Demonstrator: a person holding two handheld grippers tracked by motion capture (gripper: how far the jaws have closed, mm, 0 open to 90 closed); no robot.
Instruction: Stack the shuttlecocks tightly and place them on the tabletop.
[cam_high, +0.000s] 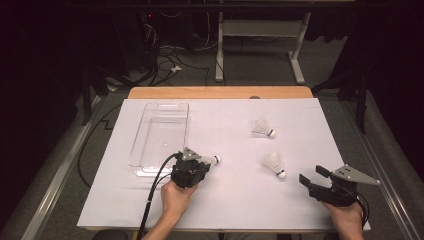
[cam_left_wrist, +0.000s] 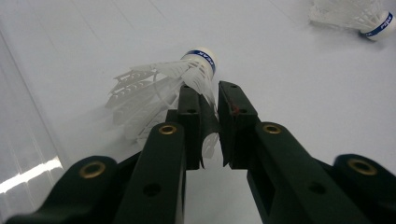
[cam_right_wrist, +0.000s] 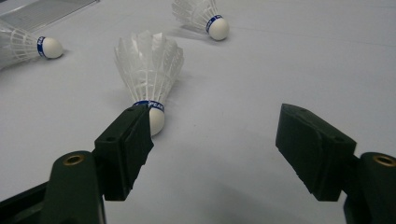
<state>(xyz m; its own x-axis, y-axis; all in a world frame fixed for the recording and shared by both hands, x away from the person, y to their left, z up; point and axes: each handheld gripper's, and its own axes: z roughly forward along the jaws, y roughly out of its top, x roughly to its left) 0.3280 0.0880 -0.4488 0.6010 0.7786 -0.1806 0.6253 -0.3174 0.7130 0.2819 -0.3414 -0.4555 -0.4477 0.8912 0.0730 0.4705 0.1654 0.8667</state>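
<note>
In the high view, a white sheet (cam_high: 225, 195) covers the table, and a clear plastic tray (cam_high: 150, 135) lies on it in the upper left of the sheet. Just below the tray's near right corner, in the lower middle of the frame, the left gripper (cam_high: 200, 167) sits low over a white feathered shuttlecock (cam_high: 212, 160), whose cork tip pokes out to the right of the gripper's body. Two more shuttlecocks lie to the right: a far shuttlecock (cam_high: 262, 128) in the upper right of the sheet and a near shuttlecock (cam_high: 274, 164) below it. At the lower right corner the right gripper (cam_high: 312, 176) rests on the sheet, jaws spread and pointing left, well apart from the near shuttlecock.

In the left gripper view, the two black jaws rise from the bottom and stand close together with the feather skirt of the shuttlecock (cam_left_wrist: 163, 86) between them. The feathers look pinched, though the pads' contact is partly hidden. Its blue-banded cork points to the upper right. Another shuttlecock (cam_left_wrist: 355, 16) lies in the upper right corner.

In the right gripper view, the jaws stand wide apart, holding nothing. The near shuttlecock (cam_right_wrist: 149, 70) lies in the upper left of centre, cork toward the camera beside the left jaw's tip. The far shuttlecock (cam_right_wrist: 201, 14) lies at the top, and the pinched one (cam_right_wrist: 28, 46) at the left edge.
</note>
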